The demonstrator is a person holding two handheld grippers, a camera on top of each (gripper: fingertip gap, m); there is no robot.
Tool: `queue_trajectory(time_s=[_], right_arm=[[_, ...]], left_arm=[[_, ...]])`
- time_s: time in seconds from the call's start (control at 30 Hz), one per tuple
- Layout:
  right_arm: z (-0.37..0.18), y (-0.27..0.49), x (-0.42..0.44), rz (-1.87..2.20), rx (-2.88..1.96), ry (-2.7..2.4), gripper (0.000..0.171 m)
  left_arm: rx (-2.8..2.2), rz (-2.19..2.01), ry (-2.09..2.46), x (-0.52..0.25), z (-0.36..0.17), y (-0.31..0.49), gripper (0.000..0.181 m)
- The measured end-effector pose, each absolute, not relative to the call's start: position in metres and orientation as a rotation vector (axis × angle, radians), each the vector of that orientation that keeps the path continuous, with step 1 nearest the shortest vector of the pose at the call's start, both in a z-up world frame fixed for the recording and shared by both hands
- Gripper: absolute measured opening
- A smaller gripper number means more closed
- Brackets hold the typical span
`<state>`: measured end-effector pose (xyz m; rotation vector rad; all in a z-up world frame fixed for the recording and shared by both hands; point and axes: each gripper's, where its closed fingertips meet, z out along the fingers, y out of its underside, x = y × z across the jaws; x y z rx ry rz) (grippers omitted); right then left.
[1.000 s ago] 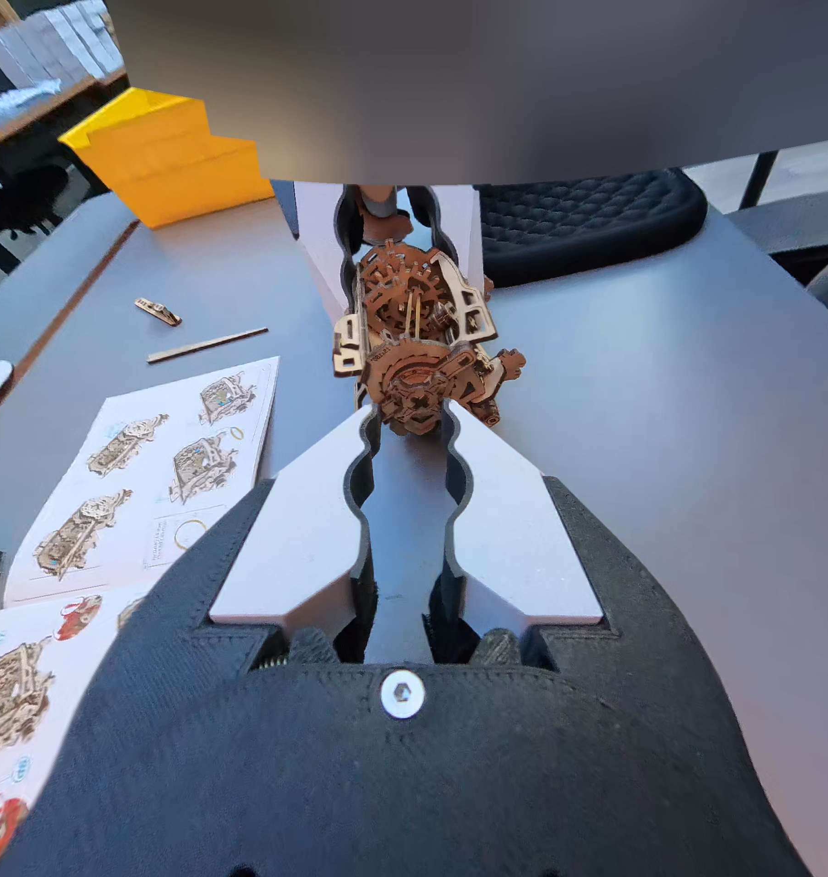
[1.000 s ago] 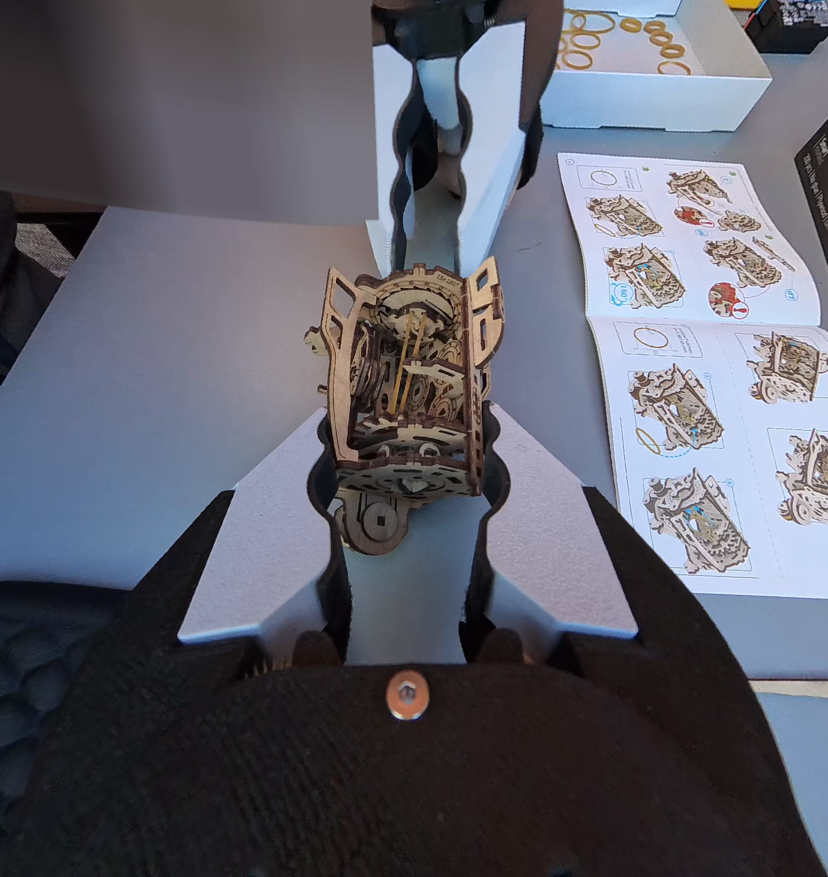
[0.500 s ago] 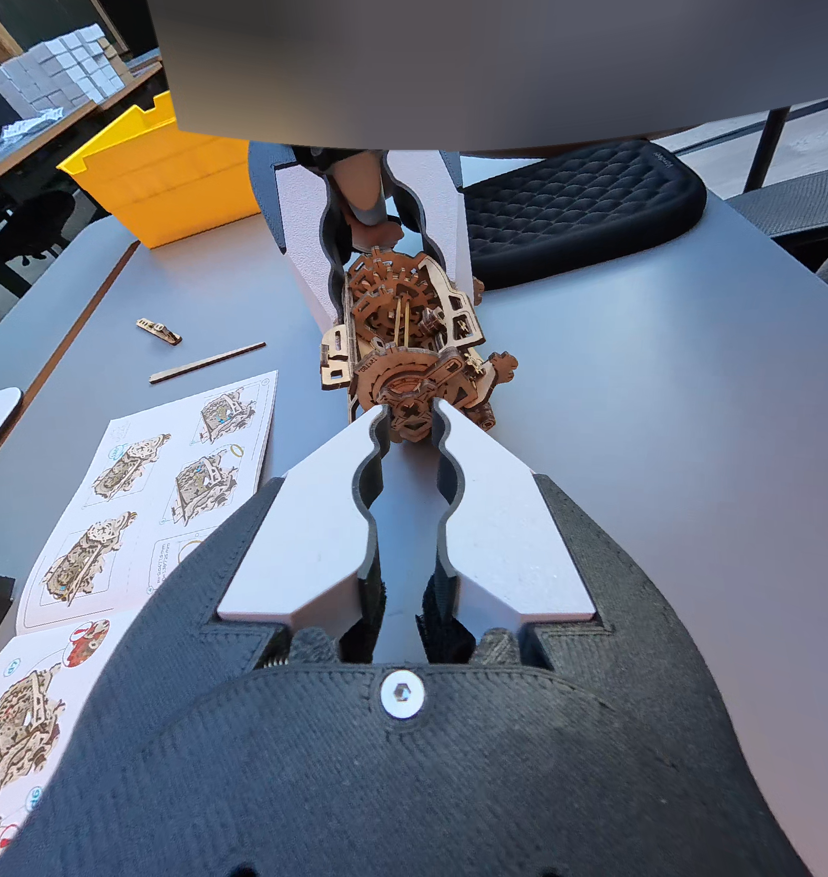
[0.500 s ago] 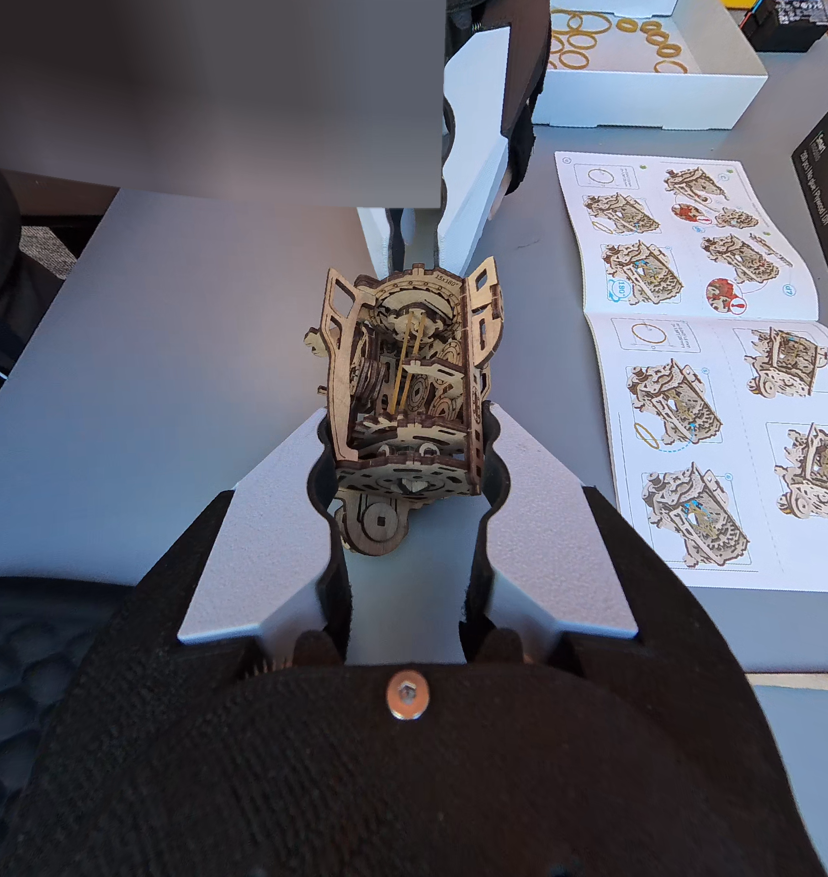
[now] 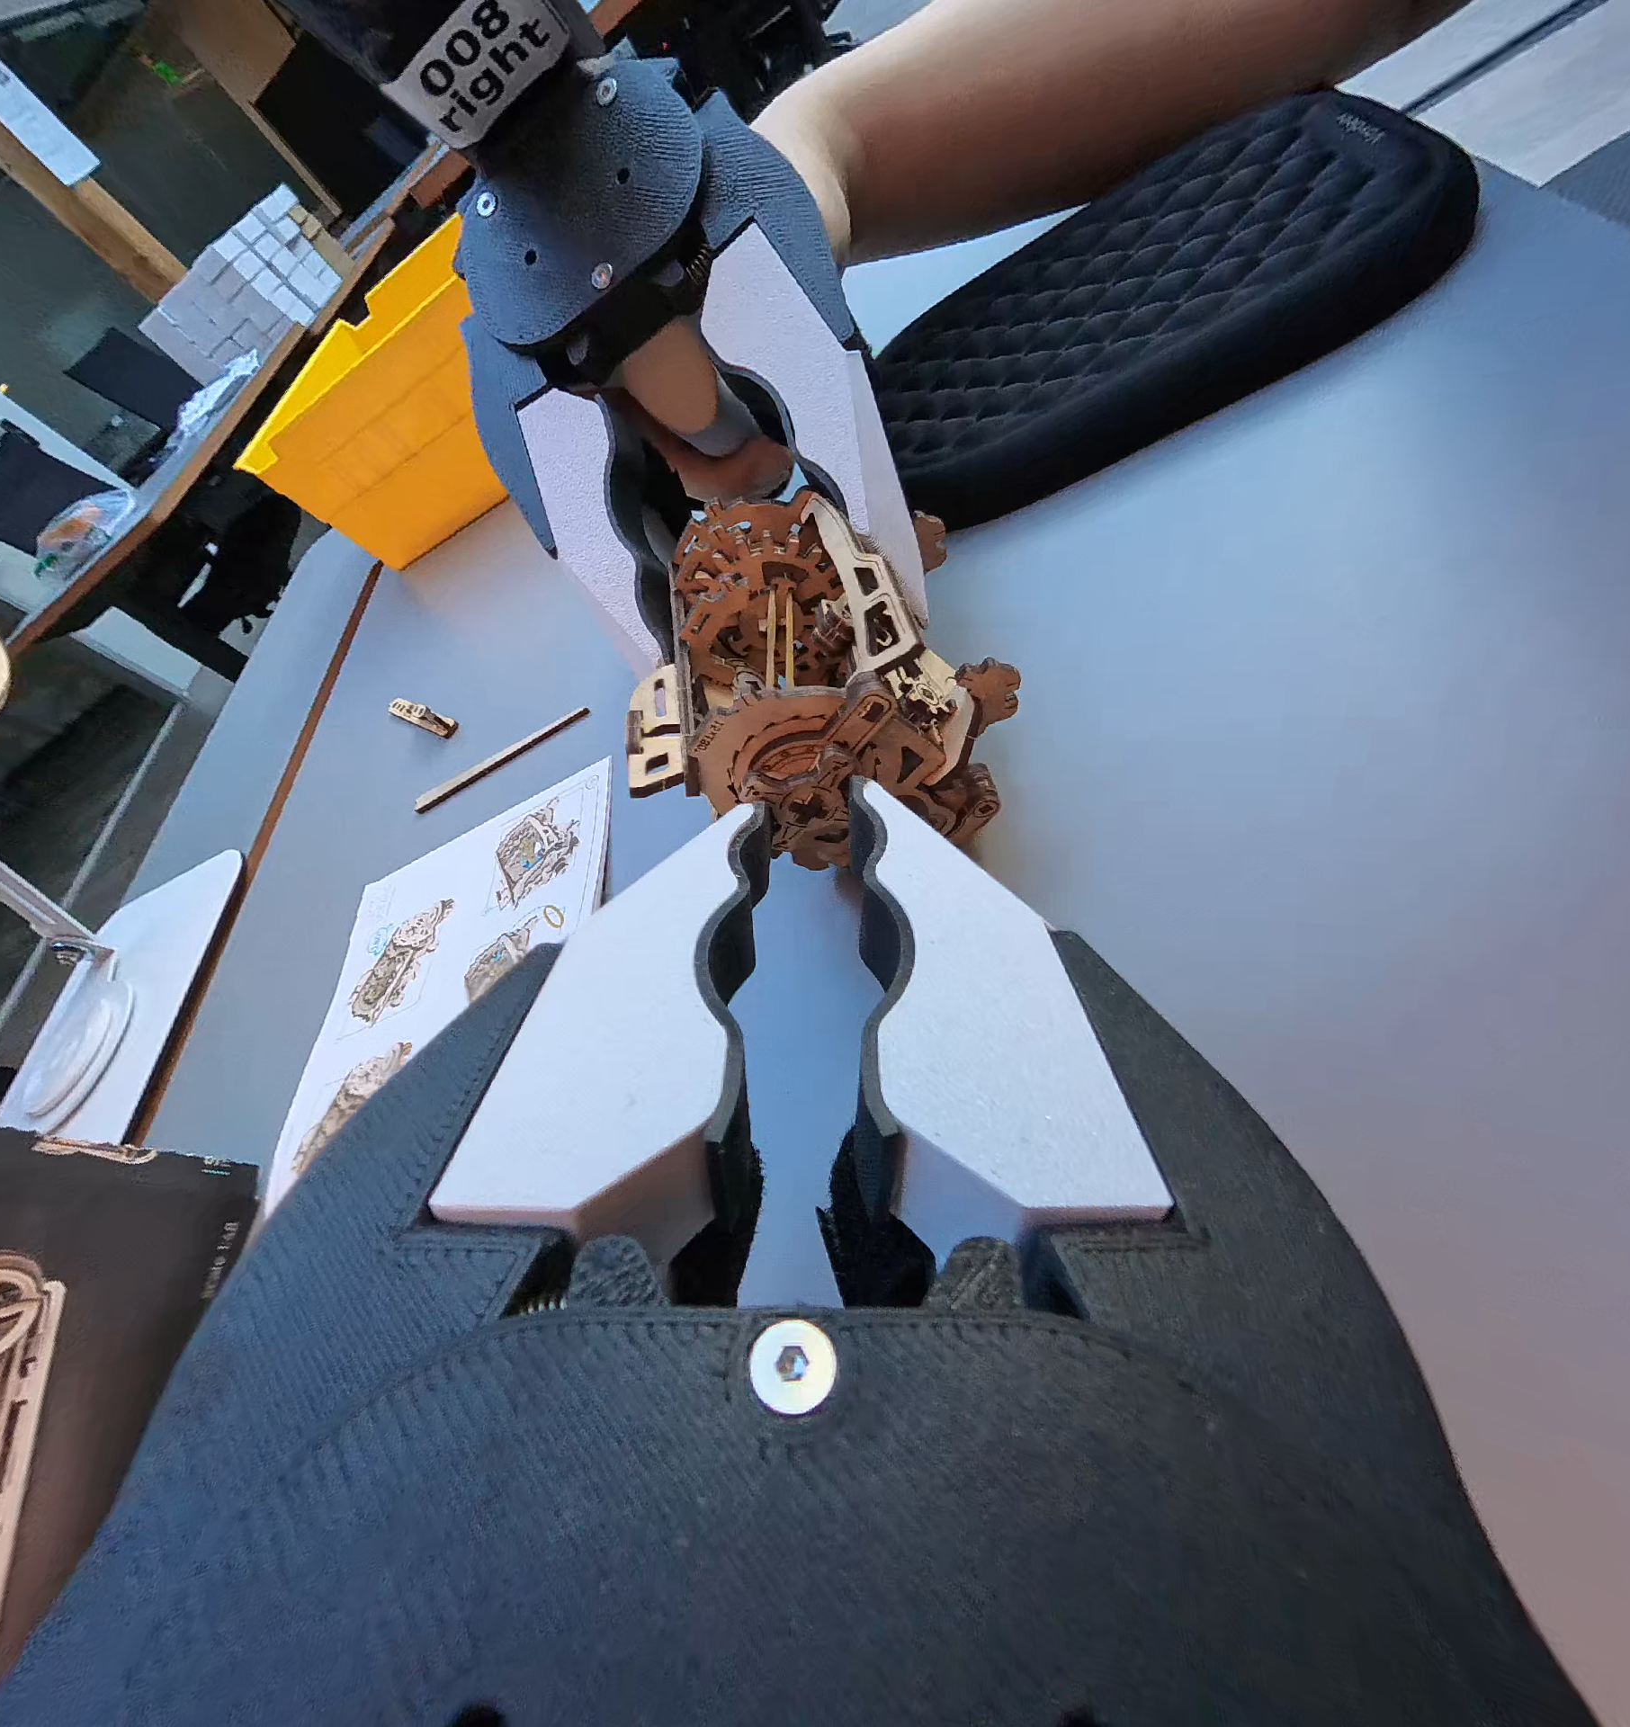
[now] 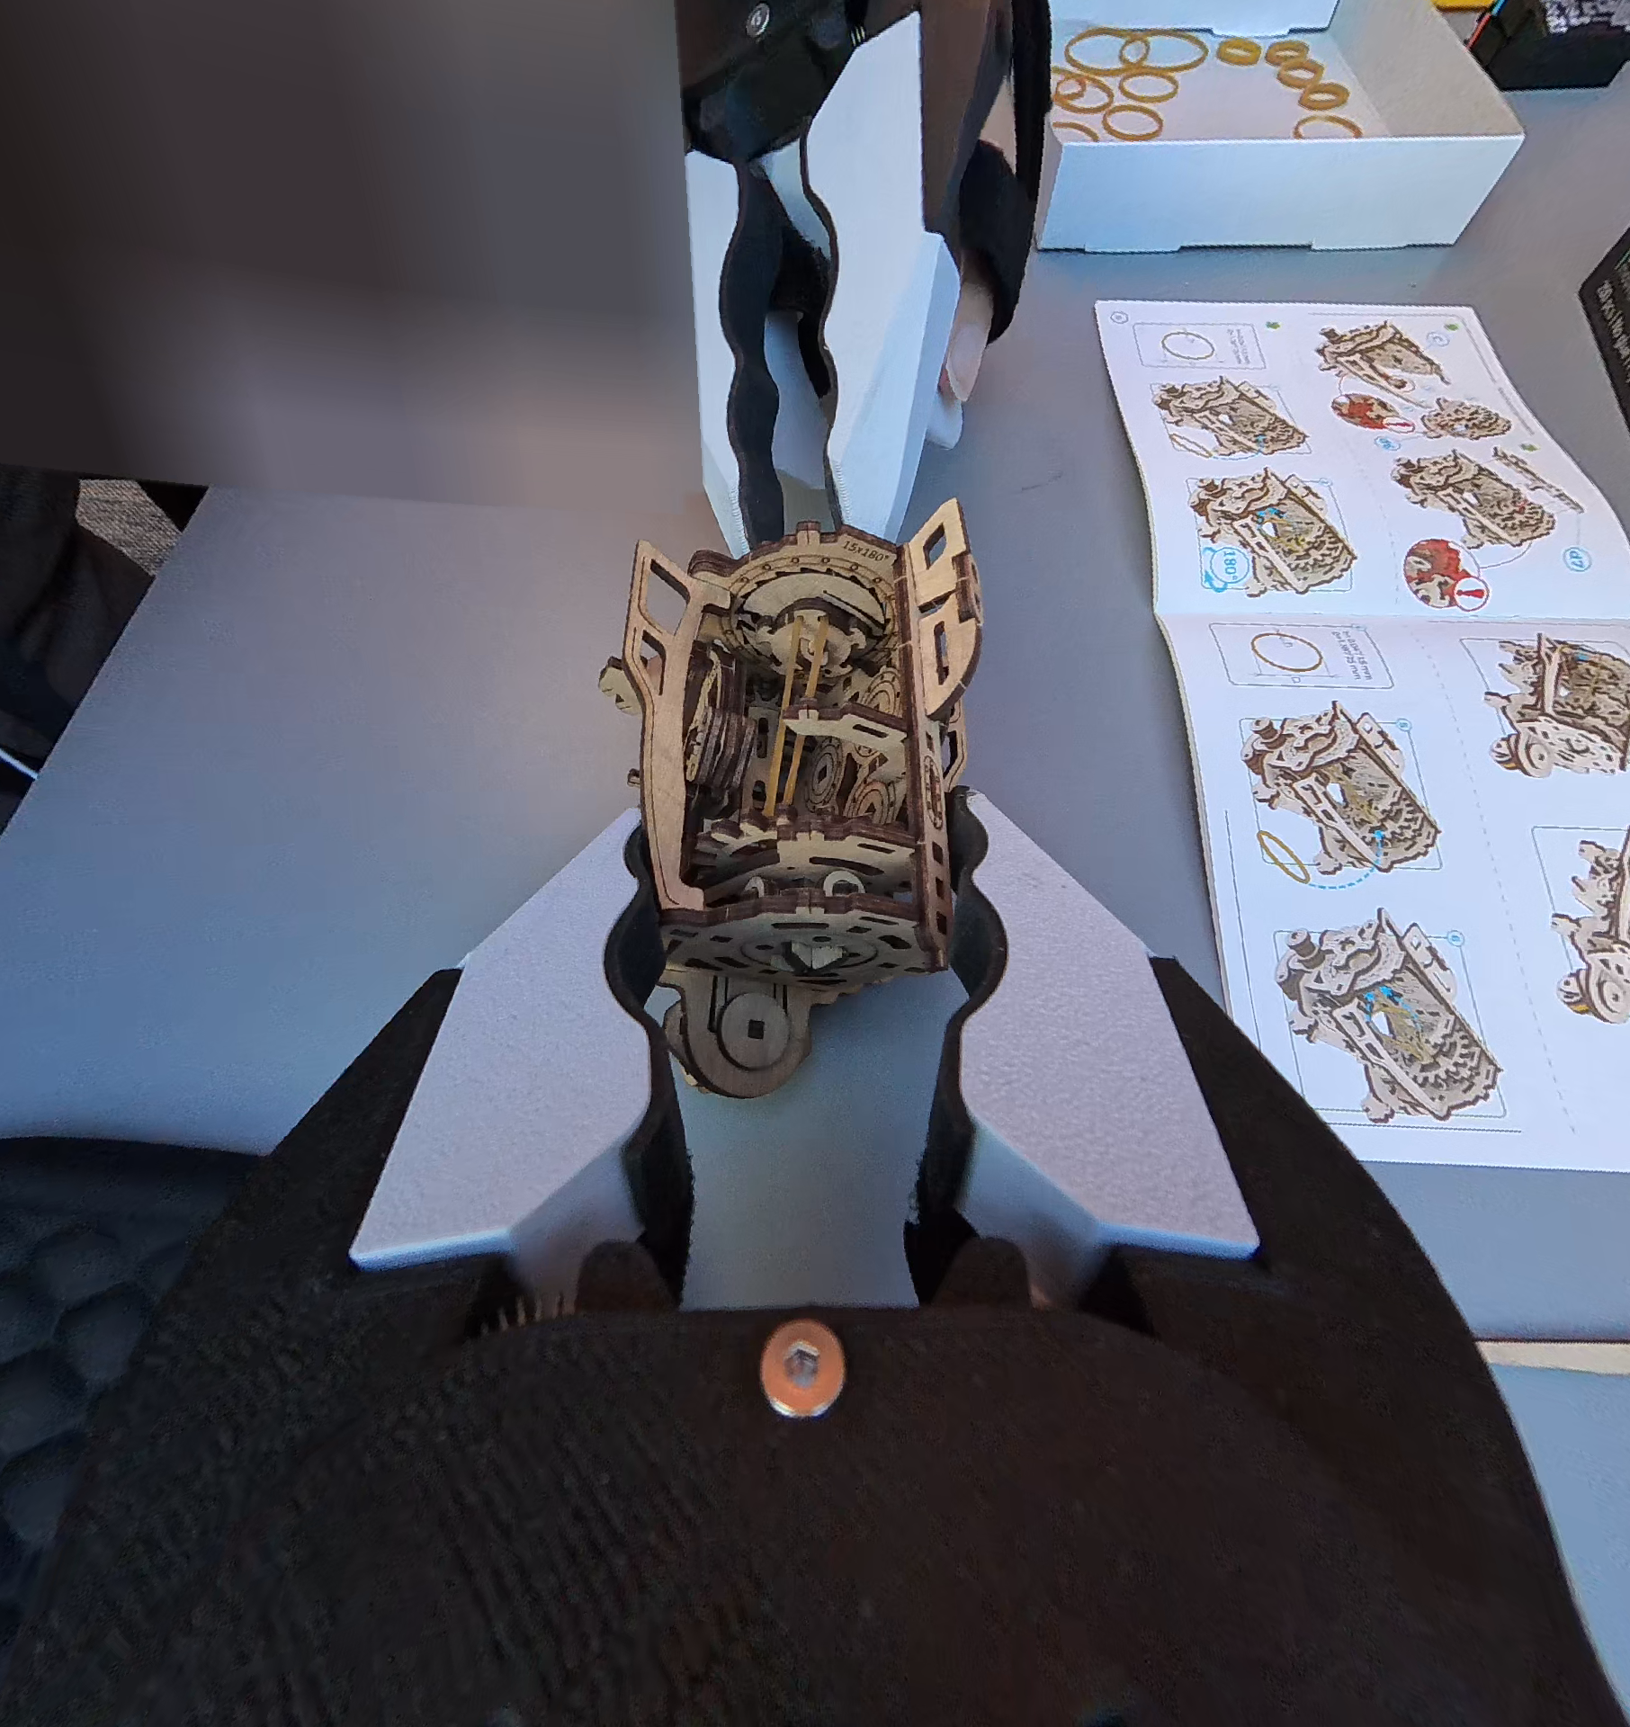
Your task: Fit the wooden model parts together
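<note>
A wooden gear model (image 6: 793,776) with a rubber band inside is held above the grey table (image 6: 325,794). My right gripper (image 6: 802,878) is shut on its rear body, one finger on each side. In the left wrist view the model (image 5: 793,673) points at me. My left gripper (image 5: 807,818) is closed on the round cross-shaped hub (image 5: 797,794) at its front end. The left gripper also shows in the right wrist view (image 6: 793,439), behind the model. The right gripper shows in the left wrist view (image 5: 774,523), coming in from above.
An open instruction booklet (image 6: 1353,654) lies right of the model. A white box (image 6: 1260,201) with rubber bands stands behind it. A yellow bin (image 5: 391,430), a black cushion (image 5: 1166,280), a thin wooden stick (image 5: 503,757), a small wooden piece (image 5: 423,718) and a black box (image 5: 64,1308) are around. Left tips to right tips: about 5 cm.
My left jaws have narrowed onto the model's front hub. The left gripper has tilted and turned at the model's front end. The right gripper's hold has not changed.
</note>
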<state>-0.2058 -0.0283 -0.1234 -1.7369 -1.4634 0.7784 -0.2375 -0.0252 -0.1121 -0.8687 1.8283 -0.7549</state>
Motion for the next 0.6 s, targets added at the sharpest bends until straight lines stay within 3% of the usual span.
queue_trajectory(time_s=[0.6], right_arm=[[-0.1235, -0.0284, -0.2056, 0.794, -1.732, -1.459, 0.06]], left_arm=[[-0.53, -0.318, 1.807, -0.2367, -0.113, -0.0231, 0.014]])
